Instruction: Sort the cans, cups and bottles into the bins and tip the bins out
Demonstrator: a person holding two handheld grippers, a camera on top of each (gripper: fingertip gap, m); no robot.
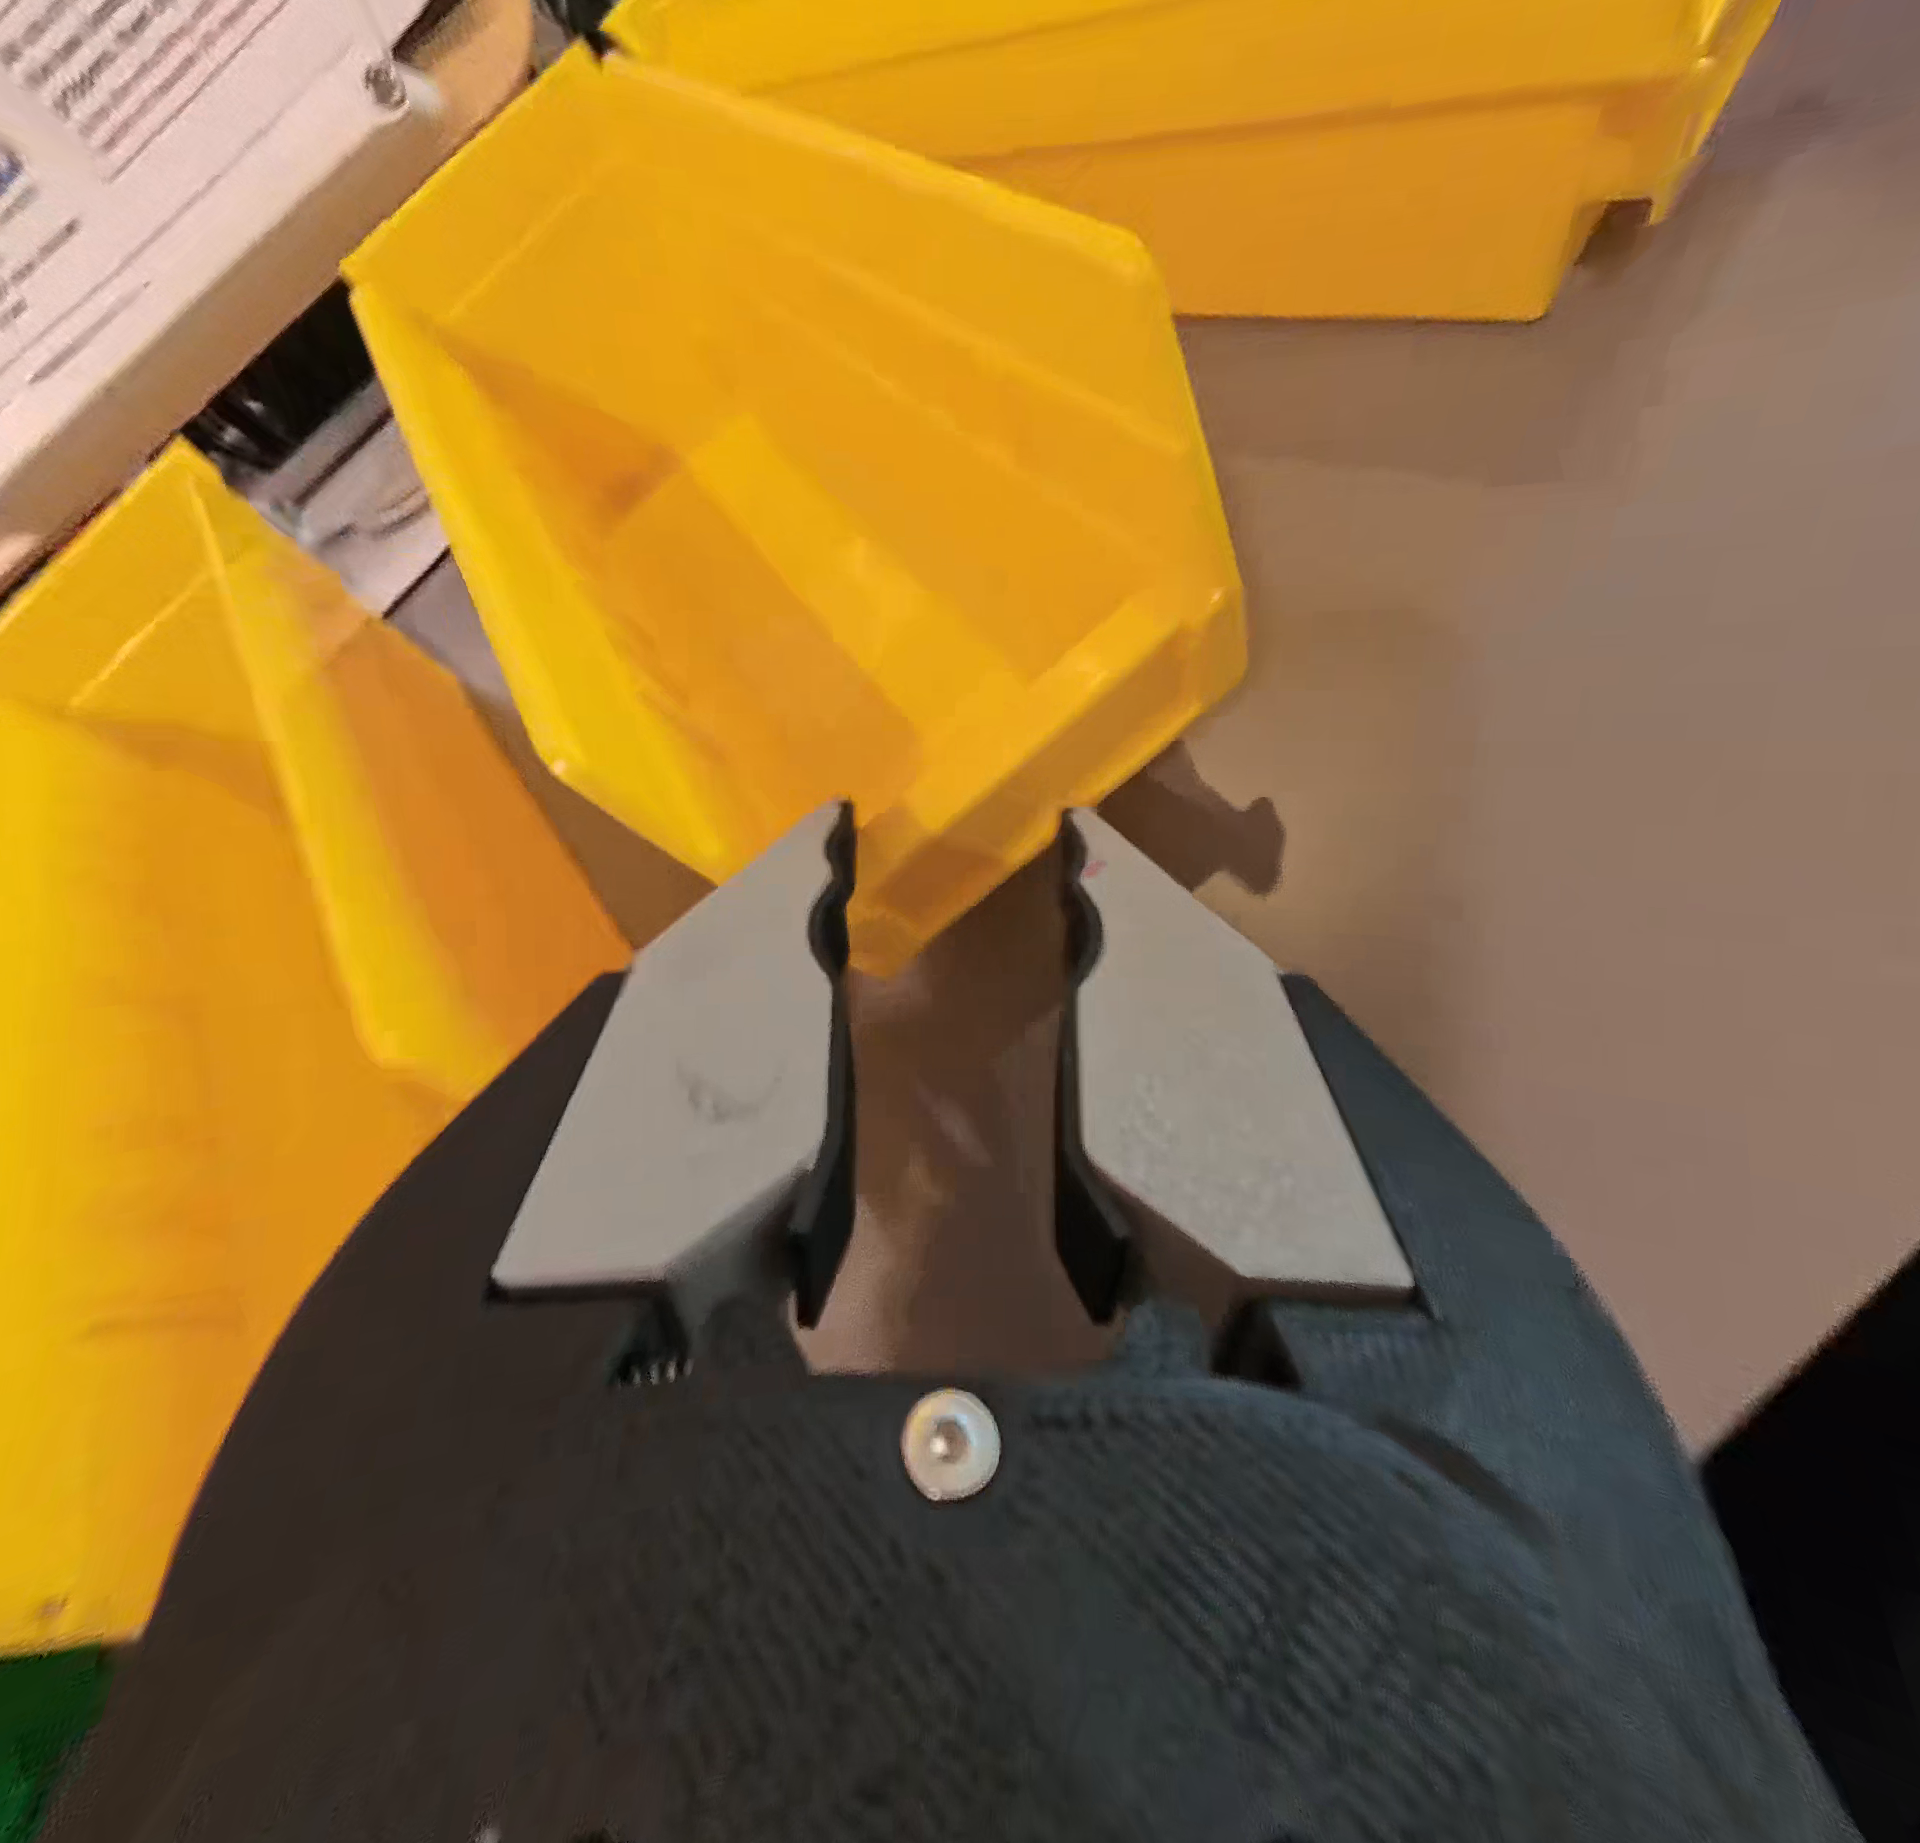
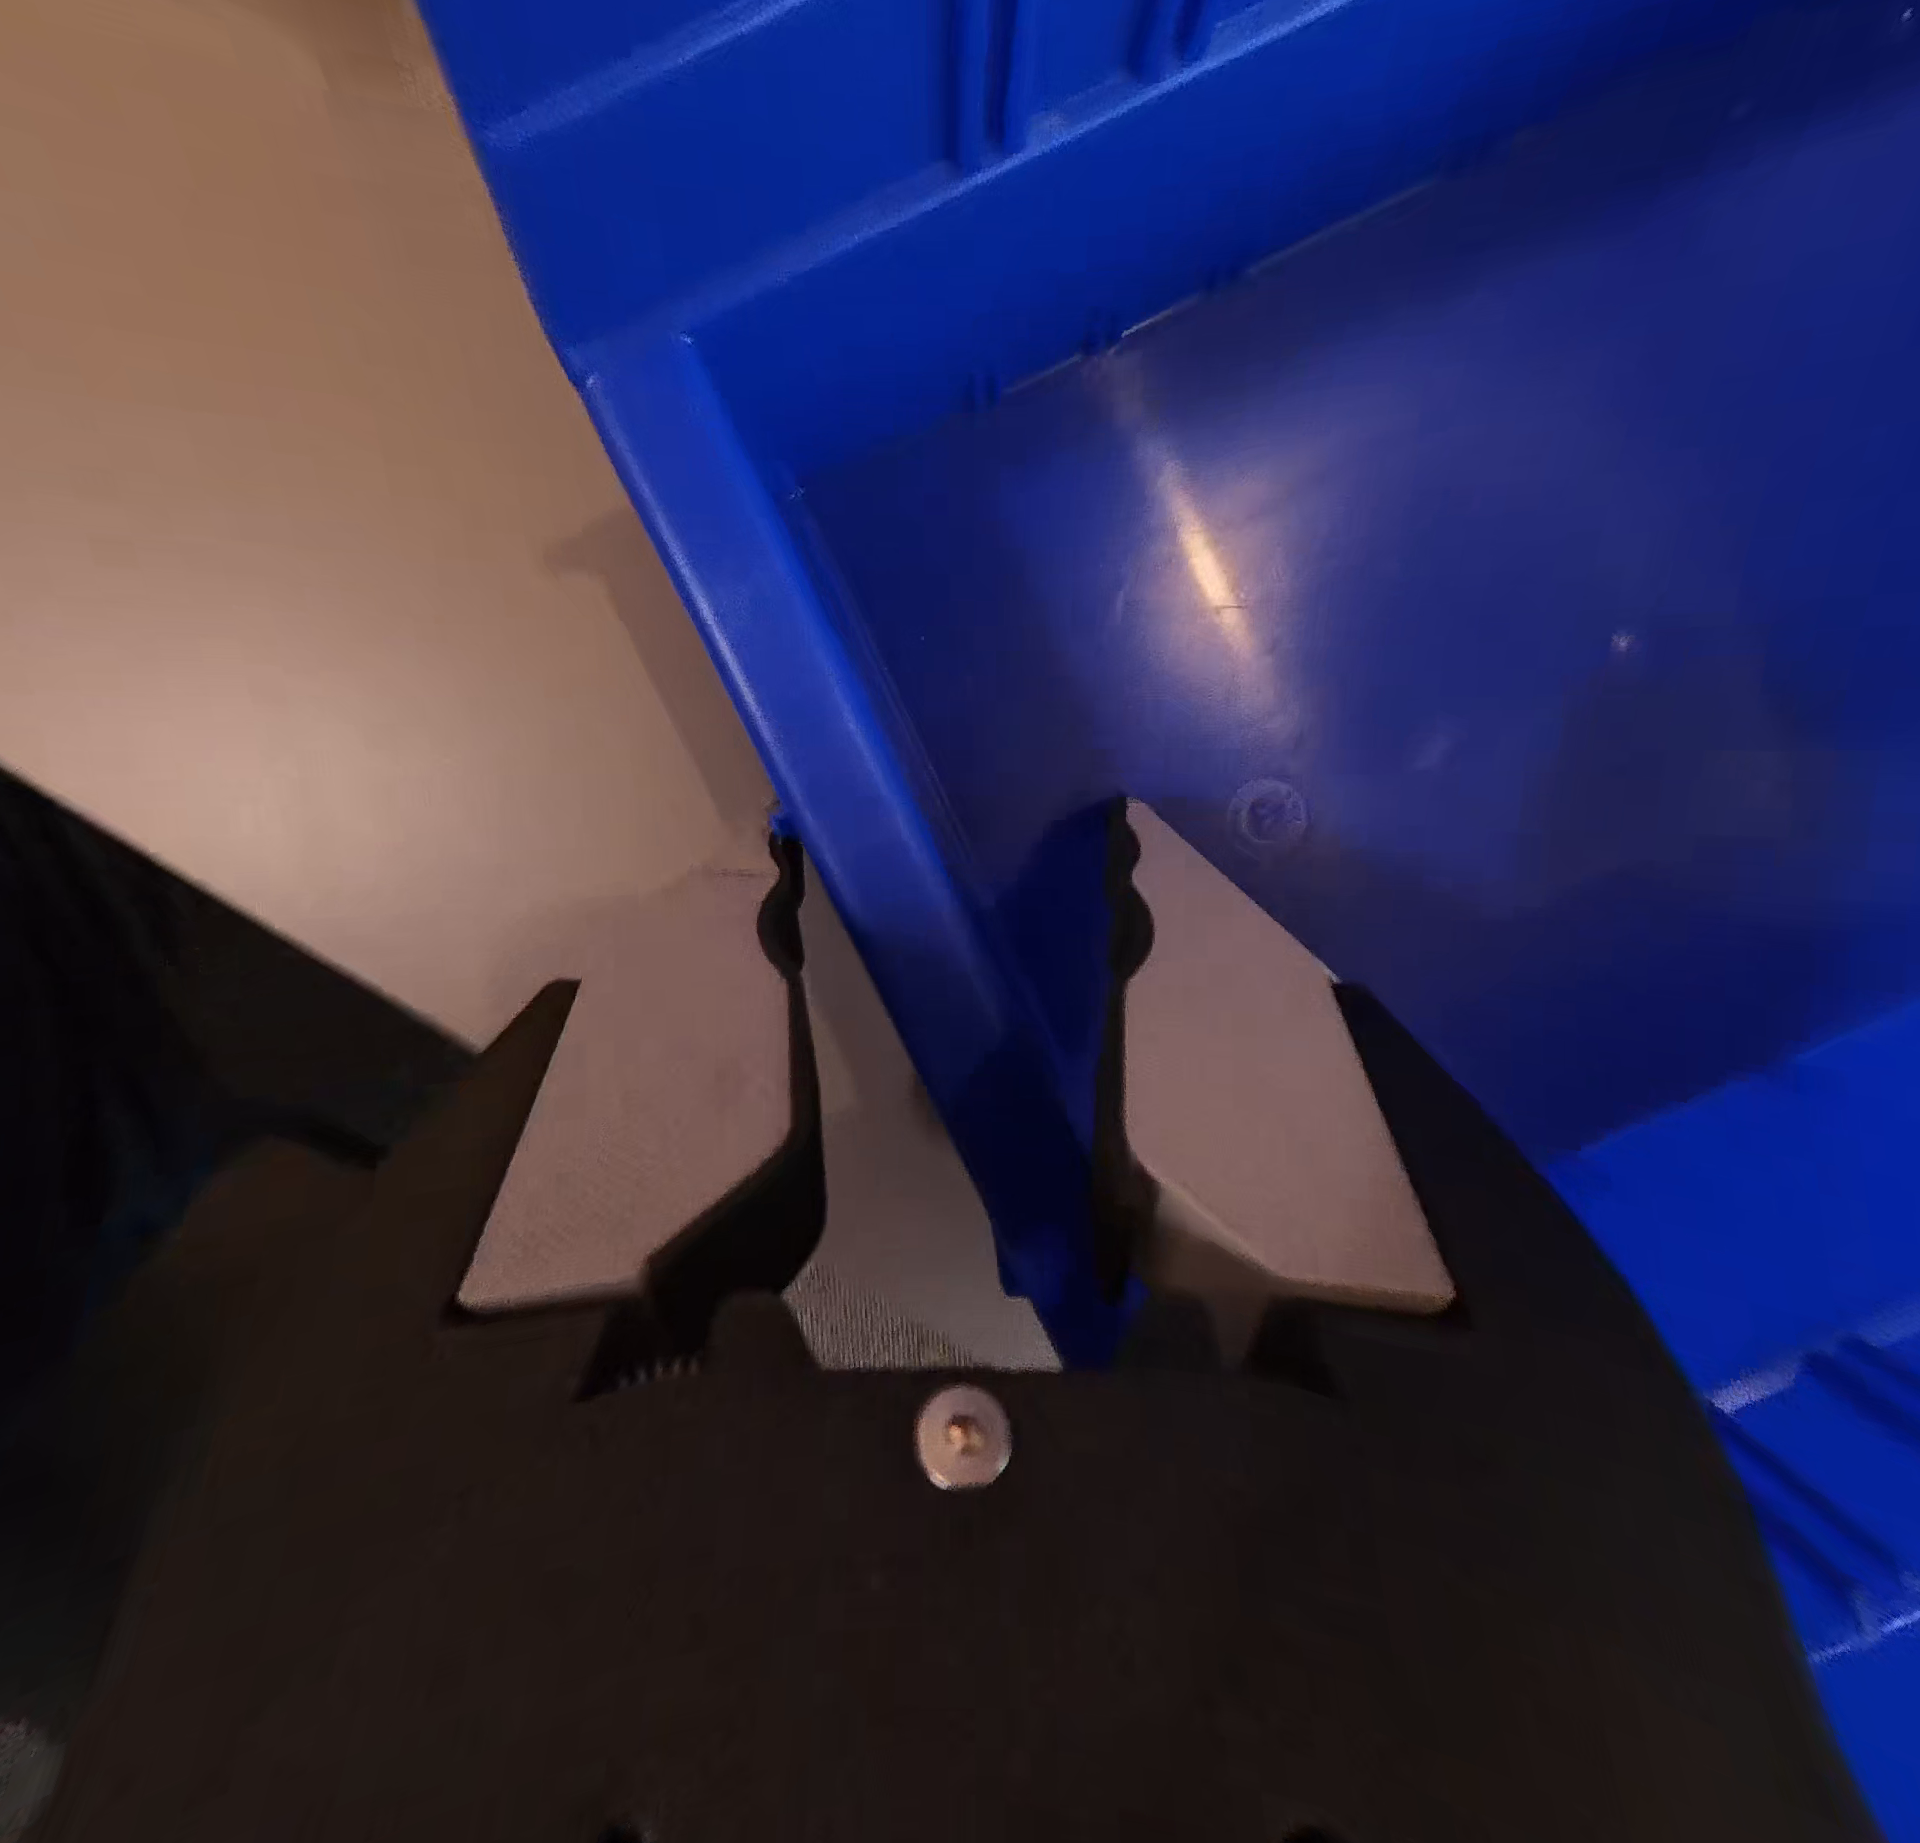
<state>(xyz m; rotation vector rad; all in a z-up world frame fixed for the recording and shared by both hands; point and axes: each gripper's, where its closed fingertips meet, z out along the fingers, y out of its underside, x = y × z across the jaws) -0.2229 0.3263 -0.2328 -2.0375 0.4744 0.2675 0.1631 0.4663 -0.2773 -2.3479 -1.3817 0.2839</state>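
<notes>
Blue bin [image 2: 1351, 598] rim between parted right gripper [image 2: 956, 837] fingers; left gripper [image 1: 956, 837] open beside yellow bin [image 1: 790, 505]

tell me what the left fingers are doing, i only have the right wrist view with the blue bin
Observer: The left gripper sits at the near corner of a small yellow plastic bin, fingers apart, the corner between them.
Operator: anything in that bin
Observer: It looks empty, and tilted up off the tan table.
Operator: other bins nearby
Observer: Yes, more yellow bins: one at left, others behind.
</notes>
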